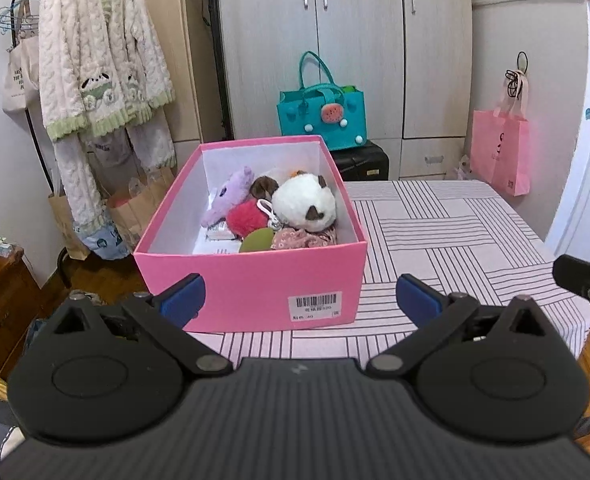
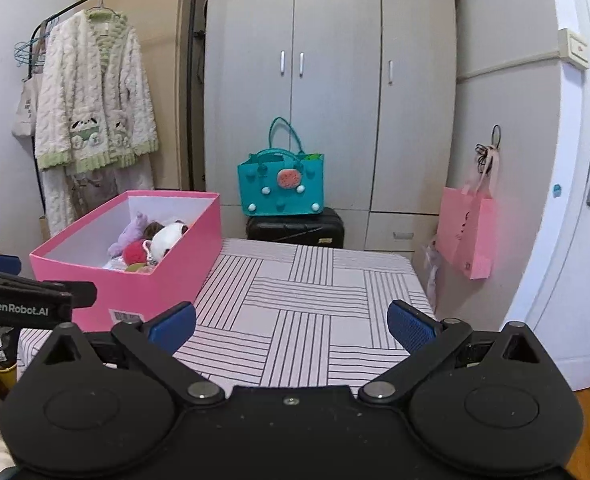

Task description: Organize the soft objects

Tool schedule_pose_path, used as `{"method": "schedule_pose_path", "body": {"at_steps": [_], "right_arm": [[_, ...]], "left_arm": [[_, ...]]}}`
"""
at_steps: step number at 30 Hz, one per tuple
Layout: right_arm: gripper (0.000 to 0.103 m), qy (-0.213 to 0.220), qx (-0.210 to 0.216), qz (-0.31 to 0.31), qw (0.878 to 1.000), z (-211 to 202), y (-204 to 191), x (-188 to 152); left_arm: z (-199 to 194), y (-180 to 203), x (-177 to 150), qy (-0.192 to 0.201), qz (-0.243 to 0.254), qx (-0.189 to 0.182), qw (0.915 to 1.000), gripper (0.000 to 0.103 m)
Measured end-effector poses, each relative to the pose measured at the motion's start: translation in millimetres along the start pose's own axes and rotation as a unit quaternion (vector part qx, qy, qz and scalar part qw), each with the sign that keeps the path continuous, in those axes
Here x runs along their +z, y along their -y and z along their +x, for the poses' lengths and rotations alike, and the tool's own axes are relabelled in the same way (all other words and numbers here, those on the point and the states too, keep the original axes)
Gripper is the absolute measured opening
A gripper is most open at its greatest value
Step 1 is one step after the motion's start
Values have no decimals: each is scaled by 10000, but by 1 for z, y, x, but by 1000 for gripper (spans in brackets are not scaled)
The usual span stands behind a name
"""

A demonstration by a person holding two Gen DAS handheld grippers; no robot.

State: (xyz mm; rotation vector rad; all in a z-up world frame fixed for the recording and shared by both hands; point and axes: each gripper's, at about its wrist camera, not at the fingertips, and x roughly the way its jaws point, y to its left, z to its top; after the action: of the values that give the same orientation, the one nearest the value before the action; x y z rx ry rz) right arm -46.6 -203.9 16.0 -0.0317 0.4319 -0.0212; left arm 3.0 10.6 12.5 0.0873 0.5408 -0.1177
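Note:
A pink box [image 1: 251,284] stands on the left of the striped table [image 1: 455,232]. It holds several soft toys: a white plush [image 1: 305,204], a purple plush [image 1: 231,196], a red pompom [image 1: 247,218] and a green piece [image 1: 257,240]. My left gripper [image 1: 301,300] is open and empty, just in front of the box's near wall. My right gripper [image 2: 291,326] is open and empty over the table, to the right of the box [image 2: 143,292]. The toys also show in the right wrist view, the white plush [image 2: 167,240] among them.
A teal bag [image 2: 283,188] sits on a black case [image 2: 295,230] behind the table, before a wardrobe [image 2: 335,100]. A pink bag [image 2: 465,232] hangs at right by a door. A robe [image 1: 95,72] hangs on a rack at left. The left gripper [image 2: 23,300] shows at the left edge of the right wrist view.

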Motion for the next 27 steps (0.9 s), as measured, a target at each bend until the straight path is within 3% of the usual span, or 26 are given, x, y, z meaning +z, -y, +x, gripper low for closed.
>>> {"method": "schedule_pose_path", "body": {"at_steps": [13,27], "right_arm": [[103,220,-404,-130,9989,-9,-6,2],[103,266,-392,-35,9989,-7,-4,1]], "left_arm": [[-5,-3,1,171,-93,4,9998,103],[-7,-2,-2,360,-102,194,9991,103]]}}
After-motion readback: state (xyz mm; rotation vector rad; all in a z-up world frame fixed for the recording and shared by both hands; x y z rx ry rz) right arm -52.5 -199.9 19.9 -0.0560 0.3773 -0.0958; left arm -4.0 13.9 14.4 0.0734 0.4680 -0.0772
